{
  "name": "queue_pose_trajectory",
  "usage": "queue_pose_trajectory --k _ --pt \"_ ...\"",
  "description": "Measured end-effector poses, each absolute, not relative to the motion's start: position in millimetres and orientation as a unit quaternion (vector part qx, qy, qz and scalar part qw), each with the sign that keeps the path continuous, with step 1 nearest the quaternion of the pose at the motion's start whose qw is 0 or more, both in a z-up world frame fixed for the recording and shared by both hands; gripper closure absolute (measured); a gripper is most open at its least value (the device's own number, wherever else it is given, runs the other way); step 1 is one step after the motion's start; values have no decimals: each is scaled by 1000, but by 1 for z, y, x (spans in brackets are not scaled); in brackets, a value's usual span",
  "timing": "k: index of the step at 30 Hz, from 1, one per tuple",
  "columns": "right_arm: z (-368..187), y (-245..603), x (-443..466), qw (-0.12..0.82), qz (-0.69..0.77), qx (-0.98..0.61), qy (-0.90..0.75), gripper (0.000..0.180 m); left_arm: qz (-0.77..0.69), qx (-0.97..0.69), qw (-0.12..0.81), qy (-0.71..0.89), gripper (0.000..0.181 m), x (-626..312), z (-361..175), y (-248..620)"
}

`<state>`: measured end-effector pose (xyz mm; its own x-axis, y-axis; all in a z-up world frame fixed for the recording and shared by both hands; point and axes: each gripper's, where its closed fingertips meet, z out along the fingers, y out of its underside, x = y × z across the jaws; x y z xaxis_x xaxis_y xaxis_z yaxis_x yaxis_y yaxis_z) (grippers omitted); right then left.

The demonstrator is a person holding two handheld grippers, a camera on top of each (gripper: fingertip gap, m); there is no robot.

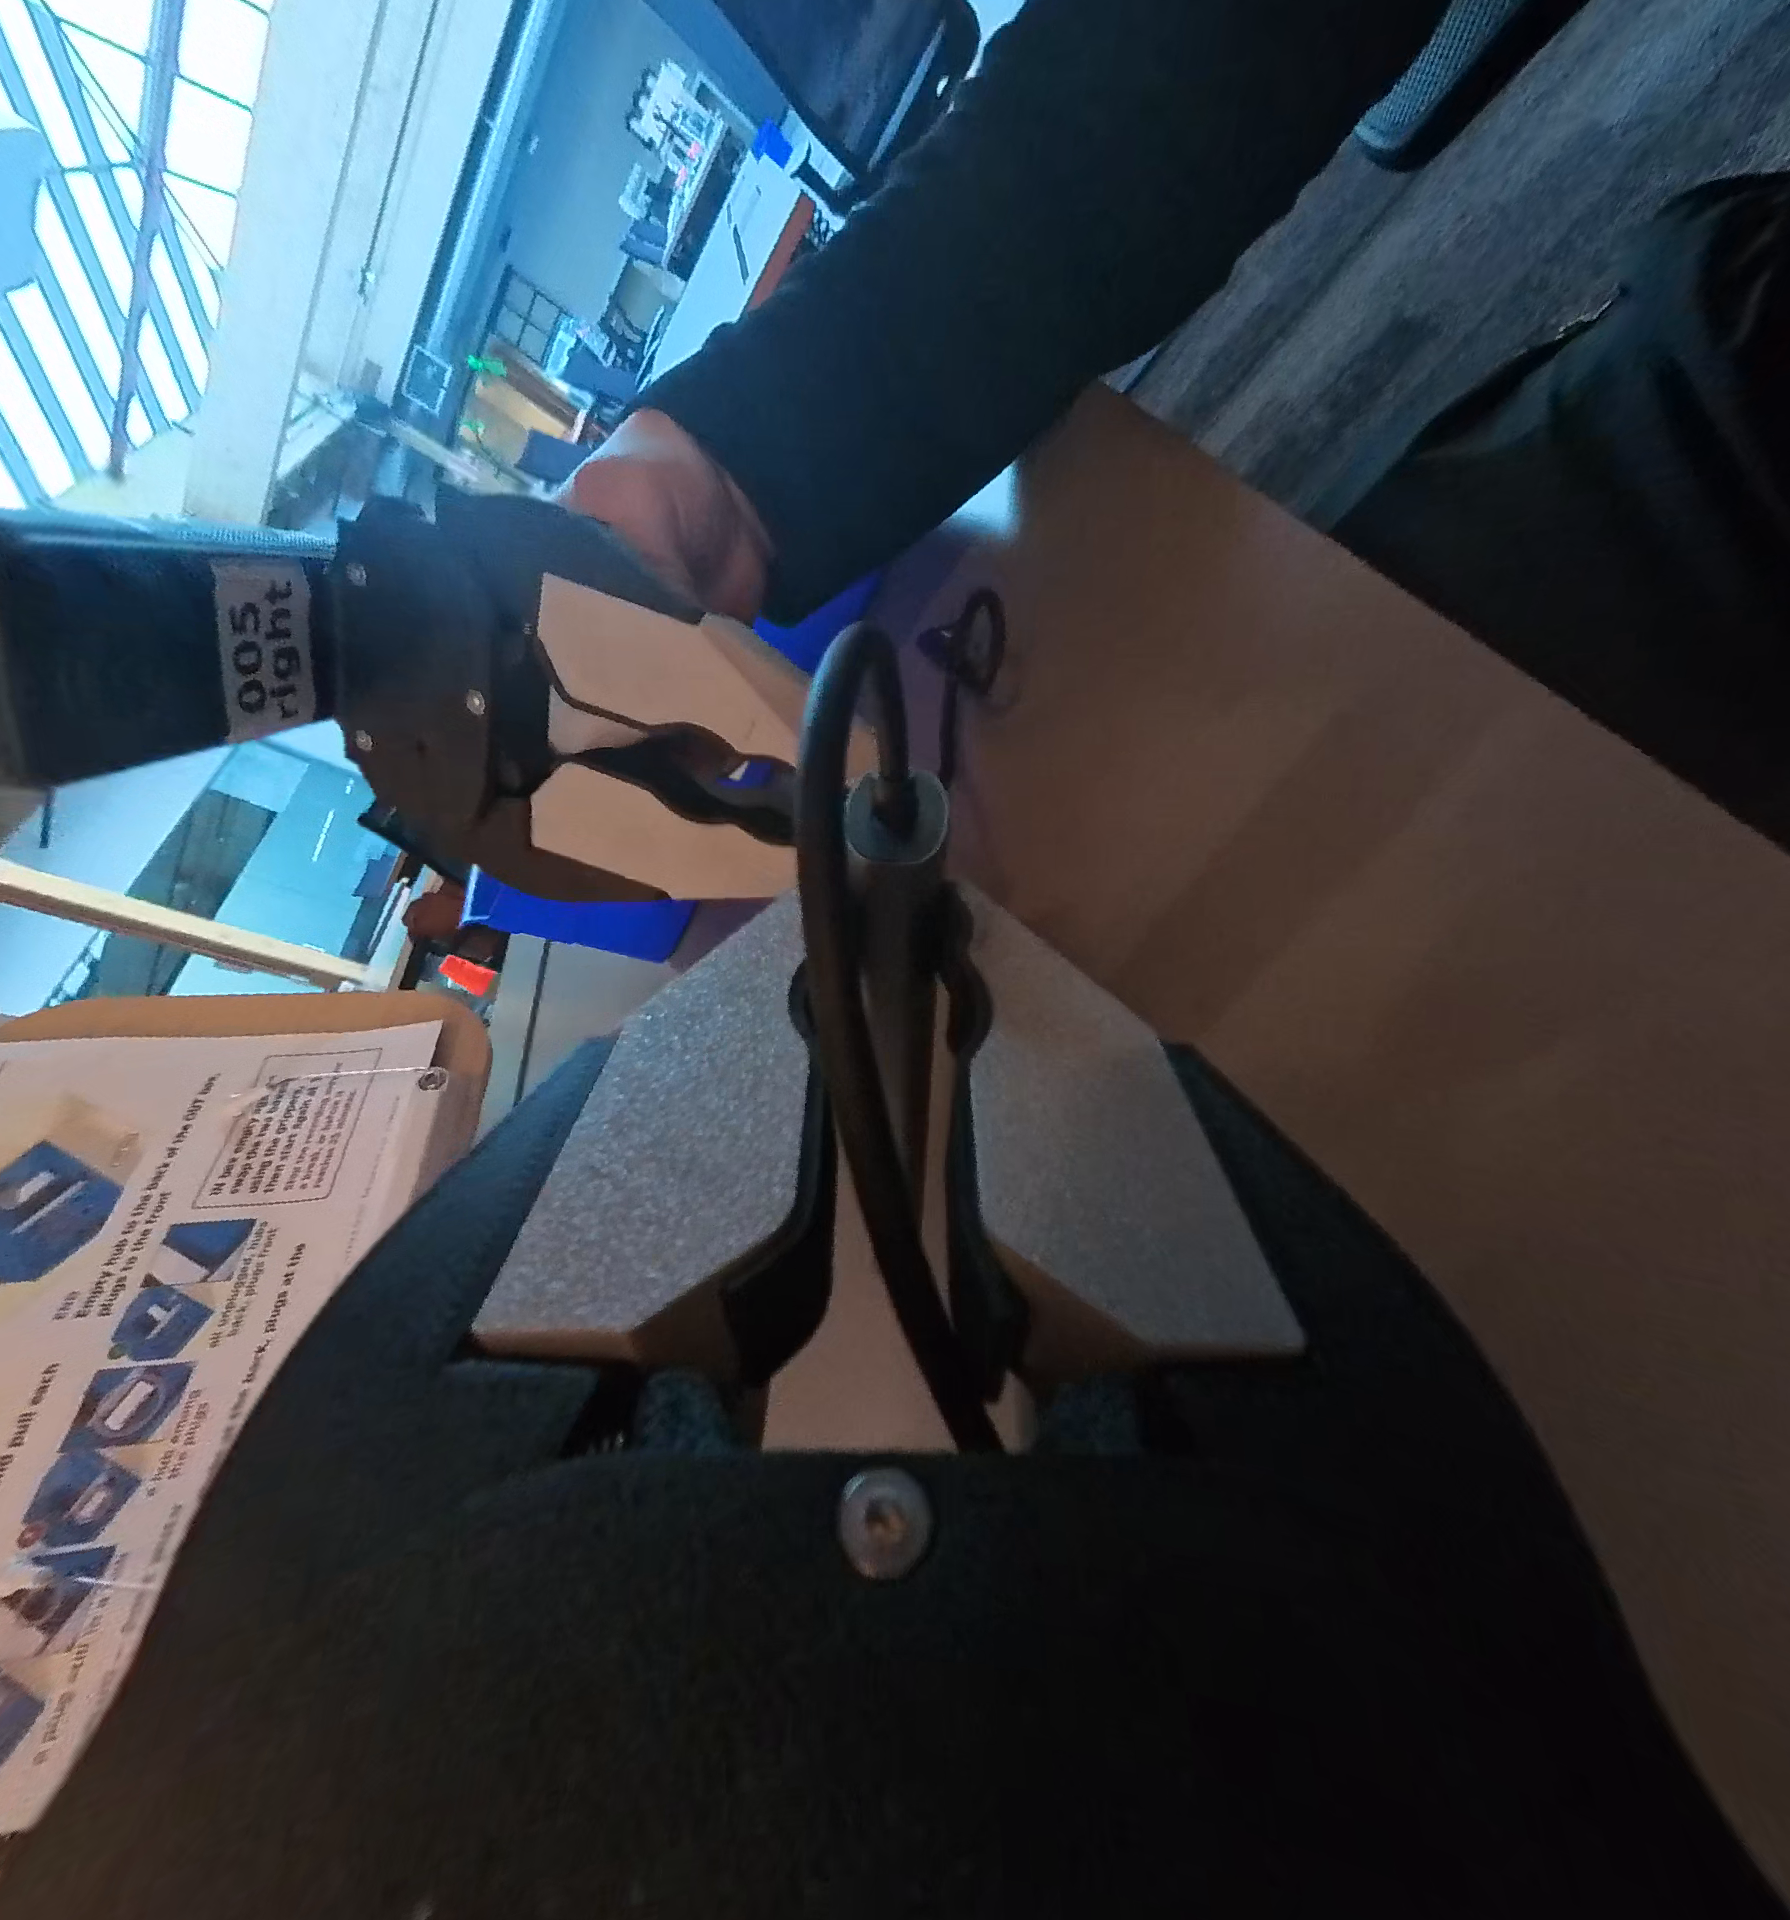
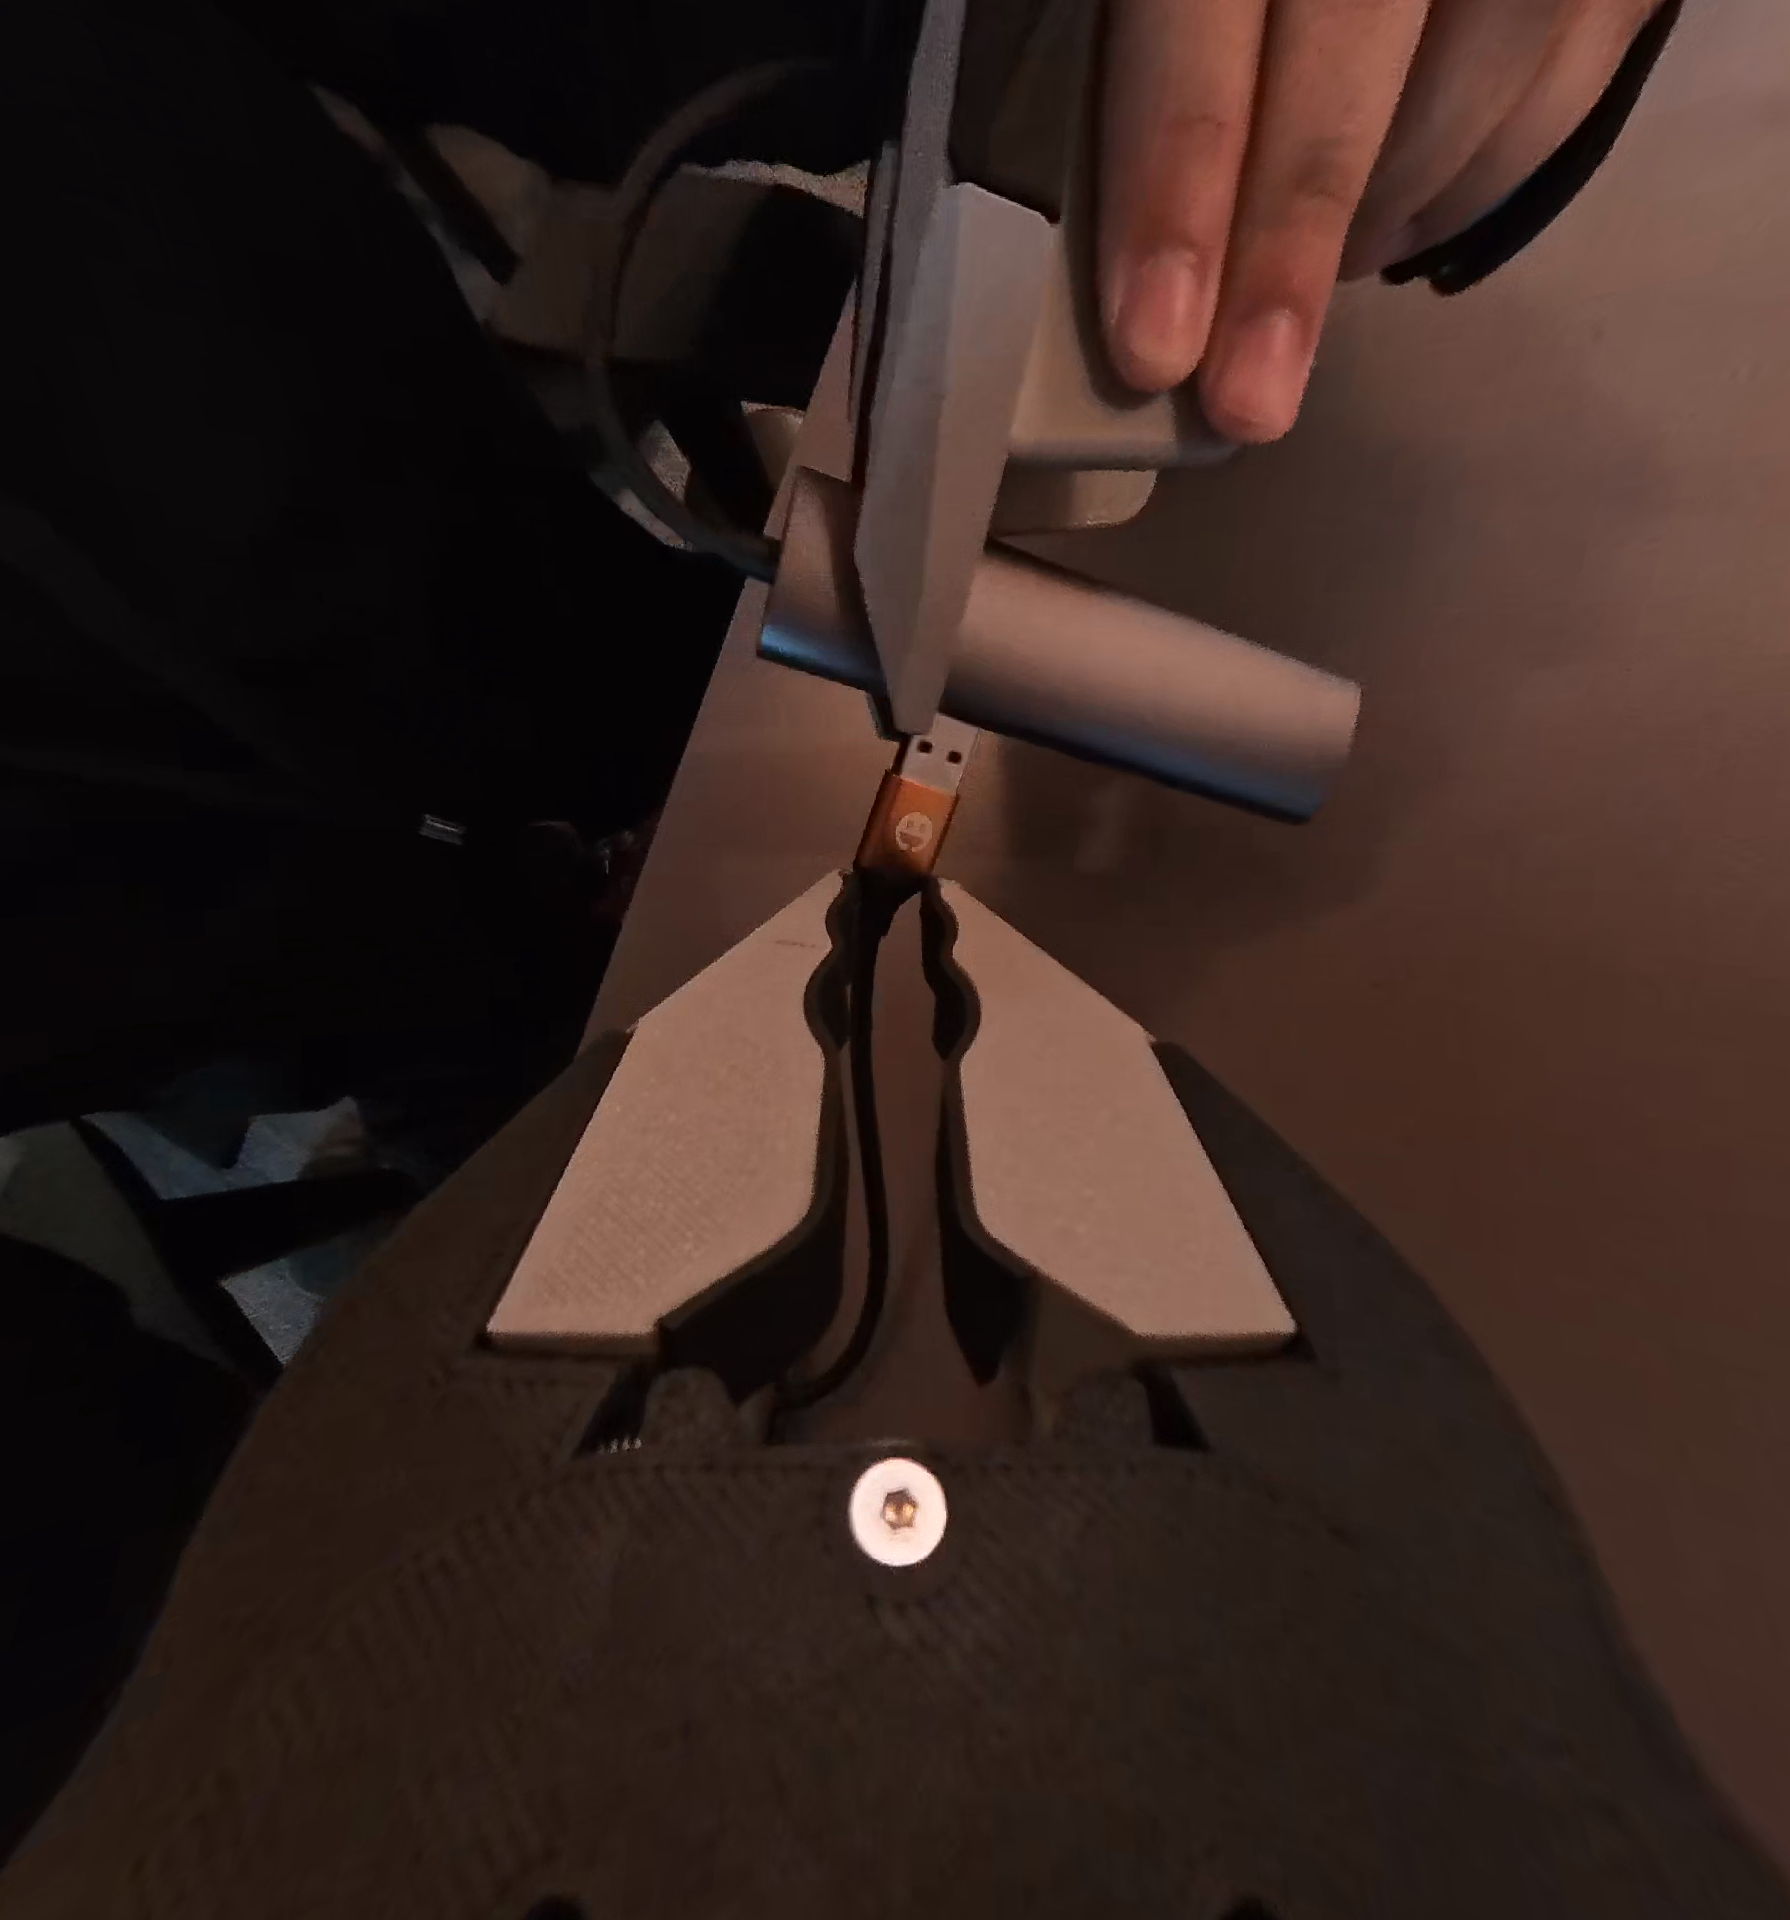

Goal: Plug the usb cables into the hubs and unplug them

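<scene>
USB plug (image 2: 917,805) points away from right tongs (image 2: 886,894), toward hub (image 2: 1130,665).

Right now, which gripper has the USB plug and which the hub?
The right gripper pinches the orange-collared plug, metal tip bare. The left gripper clamps the grey hub, its black cable looping out.

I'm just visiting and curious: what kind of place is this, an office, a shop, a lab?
Probably a workshop or lab in a big open building. A wooden table holds a printed instruction sheet, cluttered shelves stand in the background, and tall windows light the room.
</scene>
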<state>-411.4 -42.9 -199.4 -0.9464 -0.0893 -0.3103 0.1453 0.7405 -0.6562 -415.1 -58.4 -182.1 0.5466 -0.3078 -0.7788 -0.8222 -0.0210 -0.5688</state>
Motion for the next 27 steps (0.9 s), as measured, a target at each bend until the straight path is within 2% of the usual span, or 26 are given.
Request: queue_pose_trajectory --k 7,12,16,27 --pt "-202 -44 -407 122 -340 -15 932 171 193 -681 569 419 165 -407 -185 -59" --pt "-192 -47 -408 129 -365 -4 922 171 214 -670 586 403 166 -412 -172 -60" --pt "-203 -44 -411 142 -346 12 927 171 207 -694 550 416 166 -411 -188 -59" --pt "-223 -58 -409 152 -329 15 932 171 192 -715 533 409 165 -414 -195 -59"
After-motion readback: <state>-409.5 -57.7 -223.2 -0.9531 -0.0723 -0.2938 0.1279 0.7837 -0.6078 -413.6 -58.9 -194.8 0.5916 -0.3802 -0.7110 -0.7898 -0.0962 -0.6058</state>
